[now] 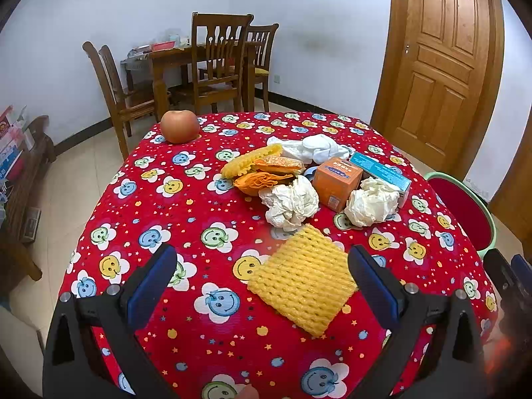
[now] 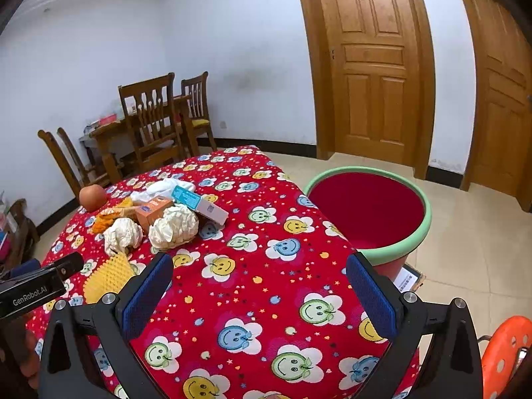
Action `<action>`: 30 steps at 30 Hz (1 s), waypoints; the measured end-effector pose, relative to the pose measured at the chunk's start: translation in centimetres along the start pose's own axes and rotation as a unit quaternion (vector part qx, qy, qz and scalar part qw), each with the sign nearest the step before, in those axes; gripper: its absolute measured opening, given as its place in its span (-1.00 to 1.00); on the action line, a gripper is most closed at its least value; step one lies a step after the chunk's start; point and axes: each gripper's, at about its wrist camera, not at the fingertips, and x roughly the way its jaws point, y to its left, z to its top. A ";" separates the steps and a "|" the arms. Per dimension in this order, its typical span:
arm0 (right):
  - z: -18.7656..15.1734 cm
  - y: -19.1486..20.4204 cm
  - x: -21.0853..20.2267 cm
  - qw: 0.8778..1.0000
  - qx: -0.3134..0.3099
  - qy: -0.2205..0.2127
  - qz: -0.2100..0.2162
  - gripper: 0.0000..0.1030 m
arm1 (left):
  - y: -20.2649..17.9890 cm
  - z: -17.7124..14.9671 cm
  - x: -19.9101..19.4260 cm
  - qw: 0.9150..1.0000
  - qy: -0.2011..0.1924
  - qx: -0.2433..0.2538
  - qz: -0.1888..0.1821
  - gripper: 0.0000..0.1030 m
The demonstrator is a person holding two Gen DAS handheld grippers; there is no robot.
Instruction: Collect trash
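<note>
Trash lies on the red smiley tablecloth: a flat yellow foam net, two crumpled white paper balls, an orange box, a teal box, orange and yellow foam wraps and white tissue. My left gripper hovers open over the near table, the yellow net between its fingers but untouched. My right gripper hangs open over bare cloth, right of the pile. A red bin with a green rim stands beside the table's right edge.
An apple rests at the far left corner of the table. Wooden chairs and a dining table stand behind, with a wooden door at the right. An orange stool is at the lower right of the right wrist view.
</note>
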 end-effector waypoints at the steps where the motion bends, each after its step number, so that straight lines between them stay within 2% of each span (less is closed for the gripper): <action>1: 0.0 0.0 0.0 1.000 0.000 -0.001 0.000 1.00 | 0.0 0.0 0.0 1.000 0.000 0.000 0.000 0.97; 30: 0.1 0.0 -0.2 1.000 0.006 0.001 0.005 1.00 | 0.1 0.0 -0.1 1.000 -0.001 -0.001 0.000 0.97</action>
